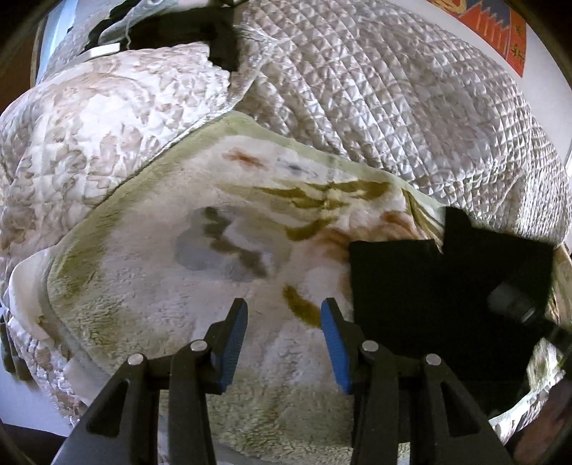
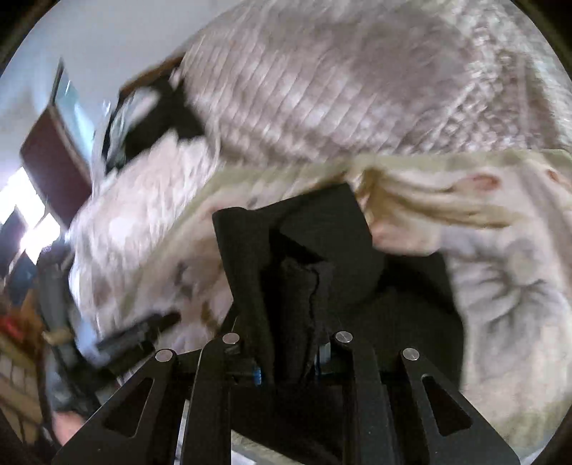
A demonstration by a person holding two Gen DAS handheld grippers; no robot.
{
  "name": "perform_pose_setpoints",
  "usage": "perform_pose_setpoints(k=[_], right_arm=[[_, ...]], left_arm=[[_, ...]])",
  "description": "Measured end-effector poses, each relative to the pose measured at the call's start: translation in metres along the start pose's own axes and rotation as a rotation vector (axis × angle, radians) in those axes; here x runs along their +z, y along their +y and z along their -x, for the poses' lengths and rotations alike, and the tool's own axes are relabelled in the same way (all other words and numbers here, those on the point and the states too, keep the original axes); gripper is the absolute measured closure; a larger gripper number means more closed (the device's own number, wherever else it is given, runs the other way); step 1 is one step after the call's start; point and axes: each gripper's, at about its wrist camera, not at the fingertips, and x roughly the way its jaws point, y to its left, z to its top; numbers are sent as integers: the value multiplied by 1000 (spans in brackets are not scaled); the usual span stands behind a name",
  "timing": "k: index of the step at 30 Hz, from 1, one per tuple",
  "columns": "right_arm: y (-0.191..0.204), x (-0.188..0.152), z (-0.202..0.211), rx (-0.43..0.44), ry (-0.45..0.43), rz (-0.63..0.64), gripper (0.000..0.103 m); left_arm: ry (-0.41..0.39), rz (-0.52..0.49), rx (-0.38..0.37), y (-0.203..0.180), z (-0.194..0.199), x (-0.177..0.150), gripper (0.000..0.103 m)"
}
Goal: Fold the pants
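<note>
Pants (image 2: 300,257) bunched between right tongs (image 2: 287,361), above fleece blanket (image 2: 507,286).

A fleece blanket (image 1: 178,272) printed with green leaves lies over a quilted bedspread (image 1: 393,107); a patterned hanging (image 1: 497,32) on the wall

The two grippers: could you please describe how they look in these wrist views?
The left gripper has black angular linkage arms with triangular cut-outs, silver round pivot pins and ribbed blue pads. The right gripper shows the same black arms and silver pins, with only slivers of blue visible.
</note>
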Motion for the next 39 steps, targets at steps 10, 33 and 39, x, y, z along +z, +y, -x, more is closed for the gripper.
perform_pose_setpoints(k=[10,33,39], right_arm=[[20,-10,-6,-39,16,106,85],[50,-44,-3,101,7,240,51],[28,-43,36,139,-119,167,51]], left_arm=[[-8,32,-13,9,4,4,58],[-20,51,1,16,4,5,57],[-34,48,-8,15,5,5,57]])
